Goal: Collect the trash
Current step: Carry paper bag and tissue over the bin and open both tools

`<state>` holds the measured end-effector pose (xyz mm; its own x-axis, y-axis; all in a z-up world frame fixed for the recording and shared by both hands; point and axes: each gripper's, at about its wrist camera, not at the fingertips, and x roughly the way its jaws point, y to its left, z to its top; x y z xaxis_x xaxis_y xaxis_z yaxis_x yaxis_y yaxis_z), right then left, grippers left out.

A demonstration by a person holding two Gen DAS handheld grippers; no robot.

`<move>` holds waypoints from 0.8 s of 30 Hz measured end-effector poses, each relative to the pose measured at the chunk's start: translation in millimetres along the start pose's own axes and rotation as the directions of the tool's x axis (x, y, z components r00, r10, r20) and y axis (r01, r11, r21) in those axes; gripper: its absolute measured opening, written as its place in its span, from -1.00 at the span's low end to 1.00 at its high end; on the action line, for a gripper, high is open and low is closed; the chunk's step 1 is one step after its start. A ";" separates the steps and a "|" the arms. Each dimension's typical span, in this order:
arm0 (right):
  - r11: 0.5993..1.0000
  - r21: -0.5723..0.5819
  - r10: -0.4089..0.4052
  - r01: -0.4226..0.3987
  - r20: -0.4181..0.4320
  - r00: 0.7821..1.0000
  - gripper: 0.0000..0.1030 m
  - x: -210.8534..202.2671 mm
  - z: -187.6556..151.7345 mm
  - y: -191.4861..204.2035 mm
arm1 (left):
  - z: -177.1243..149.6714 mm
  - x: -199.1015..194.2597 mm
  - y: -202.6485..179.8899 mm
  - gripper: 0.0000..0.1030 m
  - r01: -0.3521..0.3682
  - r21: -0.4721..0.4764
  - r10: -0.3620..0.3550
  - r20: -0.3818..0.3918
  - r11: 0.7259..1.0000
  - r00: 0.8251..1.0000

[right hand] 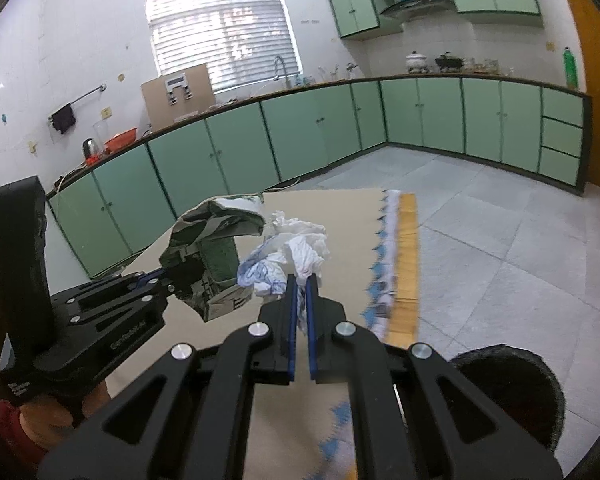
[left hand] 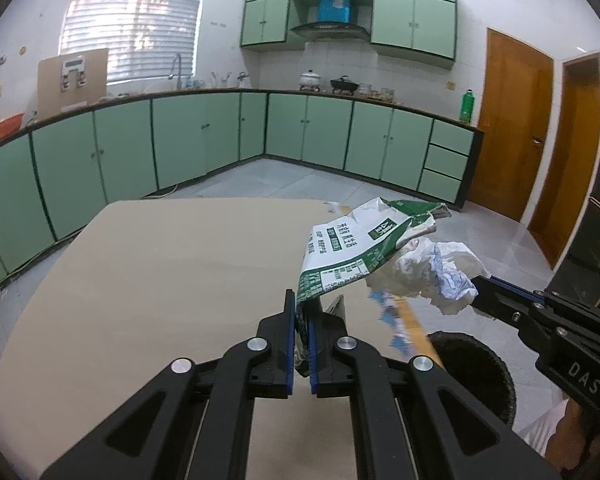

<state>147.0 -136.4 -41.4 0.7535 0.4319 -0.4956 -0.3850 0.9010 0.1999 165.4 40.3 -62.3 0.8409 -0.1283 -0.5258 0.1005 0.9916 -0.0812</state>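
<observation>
My left gripper (left hand: 300,300) is shut on a crumpled green and white carton (left hand: 352,248) and holds it above the beige table (left hand: 160,272). My right gripper (right hand: 300,280) is shut on a wad of crumpled white paper with blue marks (right hand: 292,256), also held above the table. The wad (left hand: 432,272) touches the carton's right side in the left wrist view. The right gripper shows at the right edge there (left hand: 478,290). The carton (right hand: 216,236) and the left gripper (right hand: 162,274) show at the left in the right wrist view.
A round black bin (left hand: 476,372) stands on the floor beyond the table's right edge, and shows in the right wrist view (right hand: 512,392). A patterned blue and white trim (right hand: 384,264) runs along that edge. Green kitchen cabinets (left hand: 204,136) line the walls behind.
</observation>
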 end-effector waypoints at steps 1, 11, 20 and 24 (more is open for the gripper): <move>1.000 0.003 -0.011 0.011 0.005 1.000 -0.93 -5.4 -0.6 -4.5 | 0.7 -1.5 -7.6 -0.89 0.011 0.007 -0.011 0.003 1.000 1.000; 0.985 0.059 -0.165 0.163 0.044 0.985 -0.93 -70.0 -17.2 -71.8 | -3.1 -5.6 -82.8 -0.90 0.127 0.085 -0.127 -0.003 0.988 0.992; 0.947 0.142 -0.297 0.289 0.037 0.954 -0.93 -112.1 -46.6 -135.4 | -12.6 5.0 -152.9 -0.89 0.237 0.125 -0.232 -0.052 0.964 0.971; 0.923 0.182 -0.348 0.339 0.016 0.937 -0.93 -124.7 -65.7 -160.6 | -22.4 15.9 -176.8 -0.89 0.276 0.129 -0.265 -0.094 0.953 0.960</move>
<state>79.8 -337.6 -67.2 0.8486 0.0923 -0.5209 -0.0027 0.9854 0.1703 149.1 -137.5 -75.3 0.7303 -0.3872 -0.5628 0.3962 0.9112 -0.1128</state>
